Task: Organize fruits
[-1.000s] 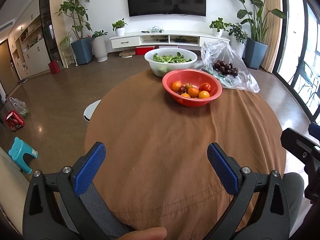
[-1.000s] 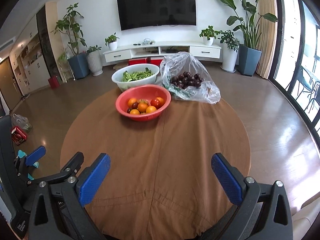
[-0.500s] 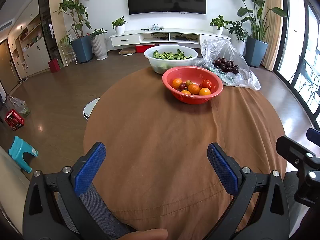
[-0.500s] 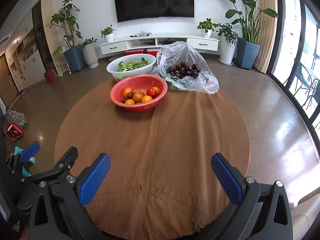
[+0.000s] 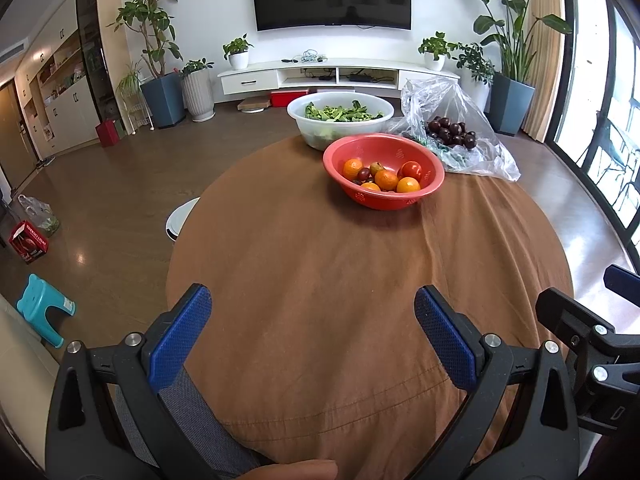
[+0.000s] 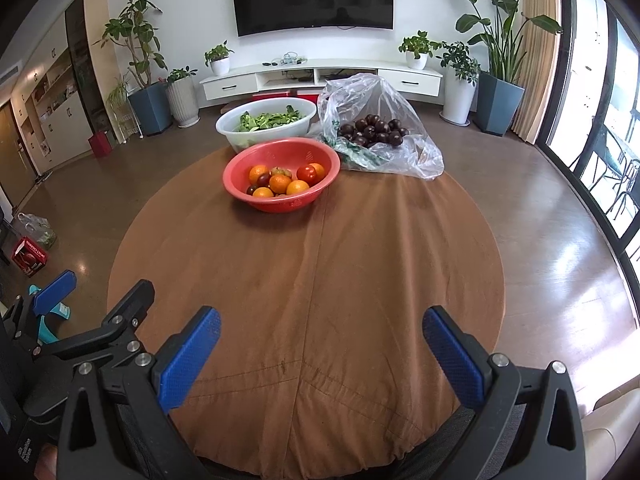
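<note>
1. The left gripper [image 5: 312,336] is hovering over the near edge of the round table [image 5: 320,280], its 2 blue-padded fingers [image 5: 180,340] spread wide apart and holding nothing.
2. The right gripper [image 6: 320,356] is hovering over the same near edge, its fingers [image 6: 188,360] equally wide apart and gripping nothing.
3. In the right wrist view, the left gripper is showing at the lower left corner, just beside the right one; in the left wrist view, part of the right gripper is showing at the right edge.
4. A brown cloth [image 6: 320,280] is covering the whole table, with a seam running from the near edge toward the far side.
5. A red bowl [image 6: 280,200] is sitting toward the far edge of the table, holding several oranges [image 6: 297,187], a red tomato [image 6: 307,174] and a few small dark fruits [image 6: 263,179].
6. A white bowl of greens [image 6: 266,124] is standing at the far edge, just behind the red bowl.
7. A clear plastic bag [image 6: 400,148] is lying at the far right edge, just beside both bowls, with a heap of dark plums [image 6: 374,130] showing inside it.
8. Both grippers are staying well apart from the fruit, with bare cloth lying between them and the red bowl.
9. A fingertip [image 5: 296,470] is showing at the bottom of the left wrist view.
</note>
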`<state>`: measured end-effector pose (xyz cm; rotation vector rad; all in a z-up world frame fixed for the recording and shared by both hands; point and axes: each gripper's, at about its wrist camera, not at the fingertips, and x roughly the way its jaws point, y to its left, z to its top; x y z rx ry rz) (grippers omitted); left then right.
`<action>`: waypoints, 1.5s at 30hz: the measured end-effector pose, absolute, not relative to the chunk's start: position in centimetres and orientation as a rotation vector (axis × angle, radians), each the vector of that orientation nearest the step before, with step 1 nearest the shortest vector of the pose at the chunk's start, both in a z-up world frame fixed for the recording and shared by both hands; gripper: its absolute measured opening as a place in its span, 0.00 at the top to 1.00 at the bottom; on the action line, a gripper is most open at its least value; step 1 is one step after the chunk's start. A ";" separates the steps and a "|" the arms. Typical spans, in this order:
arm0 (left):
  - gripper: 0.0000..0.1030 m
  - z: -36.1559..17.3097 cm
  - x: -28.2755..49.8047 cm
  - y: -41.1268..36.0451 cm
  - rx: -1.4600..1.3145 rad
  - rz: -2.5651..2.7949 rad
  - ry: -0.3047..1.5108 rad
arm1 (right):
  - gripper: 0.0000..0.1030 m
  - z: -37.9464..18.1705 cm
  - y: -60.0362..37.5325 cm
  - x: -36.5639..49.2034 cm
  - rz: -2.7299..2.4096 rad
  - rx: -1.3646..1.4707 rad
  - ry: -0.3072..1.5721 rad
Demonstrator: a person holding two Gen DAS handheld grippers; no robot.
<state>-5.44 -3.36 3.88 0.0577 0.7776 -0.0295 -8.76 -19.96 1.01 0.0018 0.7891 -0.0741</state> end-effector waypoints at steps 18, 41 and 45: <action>0.00 3.7 -5.2 -3.1 0.056 -0.027 0.782 | 0.00 0.9 -19.8 -8.9 -0.073 0.000 0.796; 0.00 3.6 -5.2 -3.1 0.057 -0.025 0.783 | 0.00 0.9 -19.8 -8.9 -0.075 0.000 0.799; 0.00 3.6 -5.2 -3.1 0.056 -0.024 0.783 | 0.00 0.9 -19.8 -8.9 -0.075 0.000 0.800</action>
